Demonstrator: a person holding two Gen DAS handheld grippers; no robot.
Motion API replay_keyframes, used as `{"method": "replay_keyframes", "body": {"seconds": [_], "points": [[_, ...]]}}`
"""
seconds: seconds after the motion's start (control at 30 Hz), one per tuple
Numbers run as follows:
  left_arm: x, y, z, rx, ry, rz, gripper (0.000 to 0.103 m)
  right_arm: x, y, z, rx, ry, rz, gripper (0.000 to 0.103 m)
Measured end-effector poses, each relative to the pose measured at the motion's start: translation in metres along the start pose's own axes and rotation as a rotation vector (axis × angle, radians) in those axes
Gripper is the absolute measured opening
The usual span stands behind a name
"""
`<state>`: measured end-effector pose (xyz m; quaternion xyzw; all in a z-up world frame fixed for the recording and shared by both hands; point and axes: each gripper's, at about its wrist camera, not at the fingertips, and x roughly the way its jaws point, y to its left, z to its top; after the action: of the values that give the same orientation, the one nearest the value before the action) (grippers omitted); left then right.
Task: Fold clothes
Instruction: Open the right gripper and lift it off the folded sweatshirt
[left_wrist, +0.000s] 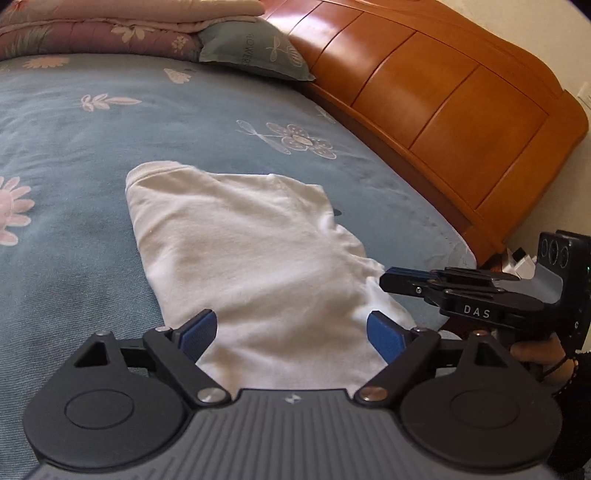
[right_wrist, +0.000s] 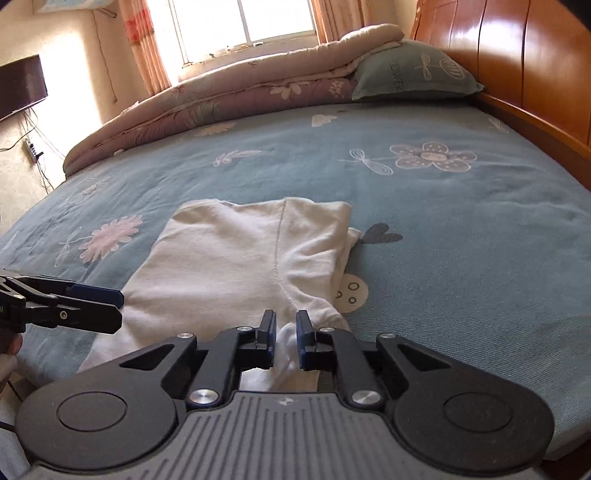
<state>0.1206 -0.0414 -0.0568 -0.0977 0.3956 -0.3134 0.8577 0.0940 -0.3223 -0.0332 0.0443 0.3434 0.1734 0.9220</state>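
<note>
Left wrist view showed me the white garment (left_wrist: 251, 258) lying on the blue floral bedsheet (left_wrist: 74, 147), near the edge of the bed closest to me, already narrowed into a long strip with its ribbed collar end farthest from me and a sleeve folded in along the right side. My left gripper (left_wrist: 291, 334) hovered over the near end with its jaws spread wide and nothing pinched between the blue pads (left_wrist: 199, 332); cloth lay under them, not in them. From the right wrist camera, my right gripper (right_wrist: 286, 332) had its jaws nearly together, with a bunch of white fabric from the garment's near right corner pinched in the narrow gap. I judged the lengthwise folds as done, though the right edge looked rumpled where layers overlapped near the black heart print (right_wrist: 380, 232) on the sheet. What was left, as I read it, was to take the near left corner as well and carry the near end over toward the collar, then flatten the bundle. The folded quilt (right_wrist: 221, 99) and pillow (right_wrist: 413, 74) sat well apart by the wooden headboard (left_wrist: 443, 103).
</note>
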Motion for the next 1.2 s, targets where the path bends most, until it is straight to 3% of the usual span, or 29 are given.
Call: {"method": "replay_keyframes", "body": {"seconds": [0.1,0.23,0.33,0.5,0.6,0.67,0.9,1.0,1.2], "points": [[0.001,-0.010,-0.006,0.002,0.037,-0.011,0.089,0.001,0.007,0.001,-0.004,0.008,-0.010,0.024],[0.018,-0.006,-0.026,-0.069,0.151,0.045,0.088,0.011,0.007,-0.006,0.049,0.058,-0.039,0.027],[0.007,-0.012,-0.027,-0.070,0.145,0.037,0.088,0.007,0.008,-0.010,0.060,0.055,-0.038,0.037],[-0.008,-0.029,-0.024,-0.008,0.087,0.001,0.091,0.001,0.008,-0.009,0.060,0.039,-0.036,0.044],[0.007,-0.024,-0.031,-0.051,0.159,0.034,0.091,0.000,0.005,-0.011,0.075,0.039,-0.034,0.045],[0.008,-0.020,-0.034,-0.069,0.165,0.050,0.090,-0.003,0.004,-0.012,0.076,0.040,-0.038,0.045],[-0.017,-0.011,-0.005,-0.093,0.041,0.081,0.091,-0.010,0.001,-0.010,0.084,0.012,-0.032,0.053],[-0.018,-0.008,0.011,-0.099,0.004,0.091,0.091,-0.008,0.006,-0.005,0.067,-0.001,-0.019,0.061],[0.000,-0.005,0.032,-0.135,-0.026,0.045,0.091,0.008,0.017,0.009,0.011,-0.019,0.018,0.062]]}}
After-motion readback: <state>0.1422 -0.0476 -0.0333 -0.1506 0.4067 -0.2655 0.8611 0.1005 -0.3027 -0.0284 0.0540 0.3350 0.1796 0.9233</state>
